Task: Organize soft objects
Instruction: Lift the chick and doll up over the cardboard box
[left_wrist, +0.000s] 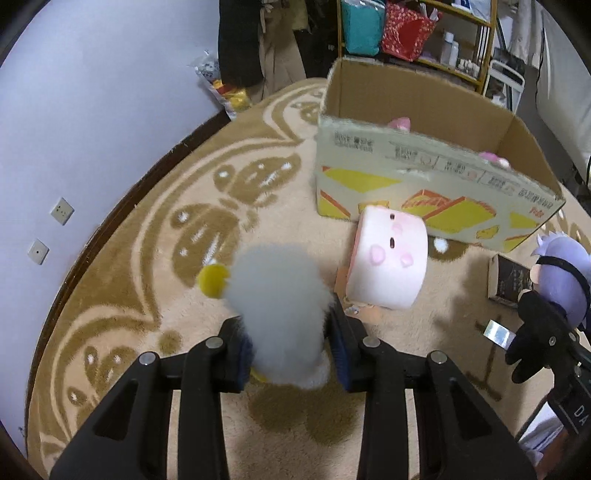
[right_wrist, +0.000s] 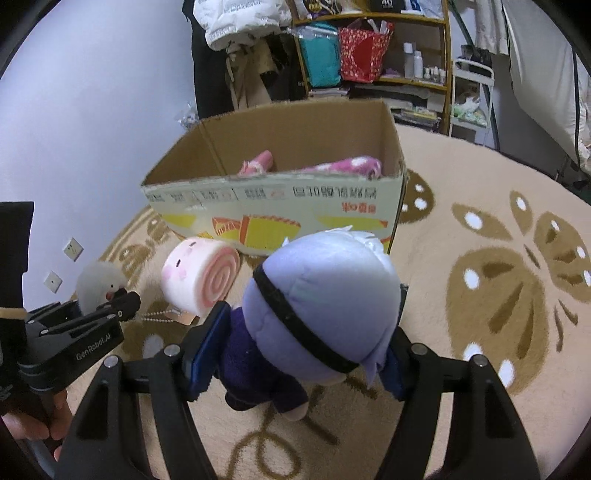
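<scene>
both grippers were clamped on toys above the rug: left gripper (left_wrist: 290, 350) on a fluffy white bird (left_wrist: 280, 314), right gripper (right_wrist: 299, 354) on the purple-haired doll (right_wrist: 321, 299); the open cardboard box (right_wrist: 273, 199) stood ahead, seemingly nearer the right one.

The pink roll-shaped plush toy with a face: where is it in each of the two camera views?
Left wrist view: the pink roll plush lies on the rug right of centre, just before the cardboard box, its face up.
Right wrist view: it lies left of centre, spiral end toward the camera, again before the box.
Shared landmark: the box's yellow-printed front wall.
</scene>
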